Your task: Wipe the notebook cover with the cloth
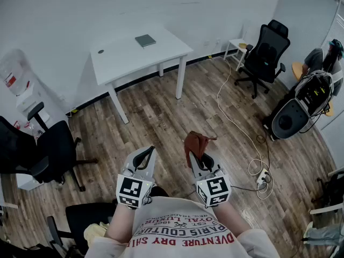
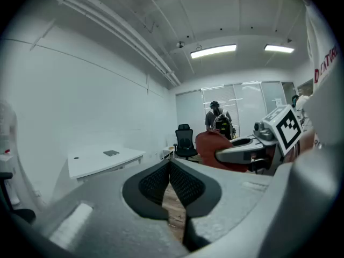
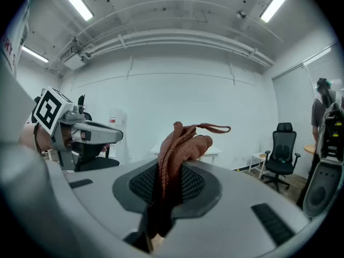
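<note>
Right tongs [image 1: 195,158] pinch the cloth [image 1: 197,141], its lower end hidden.

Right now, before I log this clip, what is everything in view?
notebook: one, grey-green, on the table
table: one, white, by the far wall
side table: one, white, far right corner
office chairs: at least three, black, one far right, two at left
cable: one, white, across the wood floor to a power strip
cloth: one, reddish-brown, held up by the right gripper
left gripper: one, grey, fingers together, empty
right gripper: one, grey, fingers shut on the cloth
</note>
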Demonstrator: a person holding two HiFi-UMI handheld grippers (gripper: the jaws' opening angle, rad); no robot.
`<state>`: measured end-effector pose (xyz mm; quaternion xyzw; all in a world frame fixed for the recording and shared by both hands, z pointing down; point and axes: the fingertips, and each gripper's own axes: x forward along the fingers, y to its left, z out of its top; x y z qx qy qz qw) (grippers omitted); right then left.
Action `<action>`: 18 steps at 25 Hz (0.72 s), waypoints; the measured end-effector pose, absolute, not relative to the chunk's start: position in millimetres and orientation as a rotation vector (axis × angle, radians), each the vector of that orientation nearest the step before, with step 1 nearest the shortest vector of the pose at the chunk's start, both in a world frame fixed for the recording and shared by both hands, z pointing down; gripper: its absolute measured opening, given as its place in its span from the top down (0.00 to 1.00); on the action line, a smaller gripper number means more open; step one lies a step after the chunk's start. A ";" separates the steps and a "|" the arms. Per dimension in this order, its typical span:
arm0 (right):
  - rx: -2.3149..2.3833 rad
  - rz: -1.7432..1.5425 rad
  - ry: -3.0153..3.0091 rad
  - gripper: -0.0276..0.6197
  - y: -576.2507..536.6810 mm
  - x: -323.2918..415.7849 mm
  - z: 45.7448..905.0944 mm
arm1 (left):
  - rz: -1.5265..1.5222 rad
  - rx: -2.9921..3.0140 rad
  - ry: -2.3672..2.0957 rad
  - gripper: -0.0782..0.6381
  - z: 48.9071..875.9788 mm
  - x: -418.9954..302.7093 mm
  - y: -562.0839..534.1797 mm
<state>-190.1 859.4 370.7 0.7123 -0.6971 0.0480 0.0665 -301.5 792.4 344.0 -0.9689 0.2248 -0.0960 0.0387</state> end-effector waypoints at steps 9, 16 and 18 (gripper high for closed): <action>2.159 0.179 -2.089 0.84 862.4 -184.6 377.9 | -0.311 -2.989 0.684 0.88 348.9 -297.1 795.2; 2.169 0.219 -2.085 0.84 865.6 -173.6 388.1 | -0.332 -3.002 0.690 0.88 358.8 -291.2 798.0; 2.175 0.241 -2.083 0.84 865.3 -169.2 392.2 | -0.341 -3.005 0.690 0.88 362.6 -289.5 797.9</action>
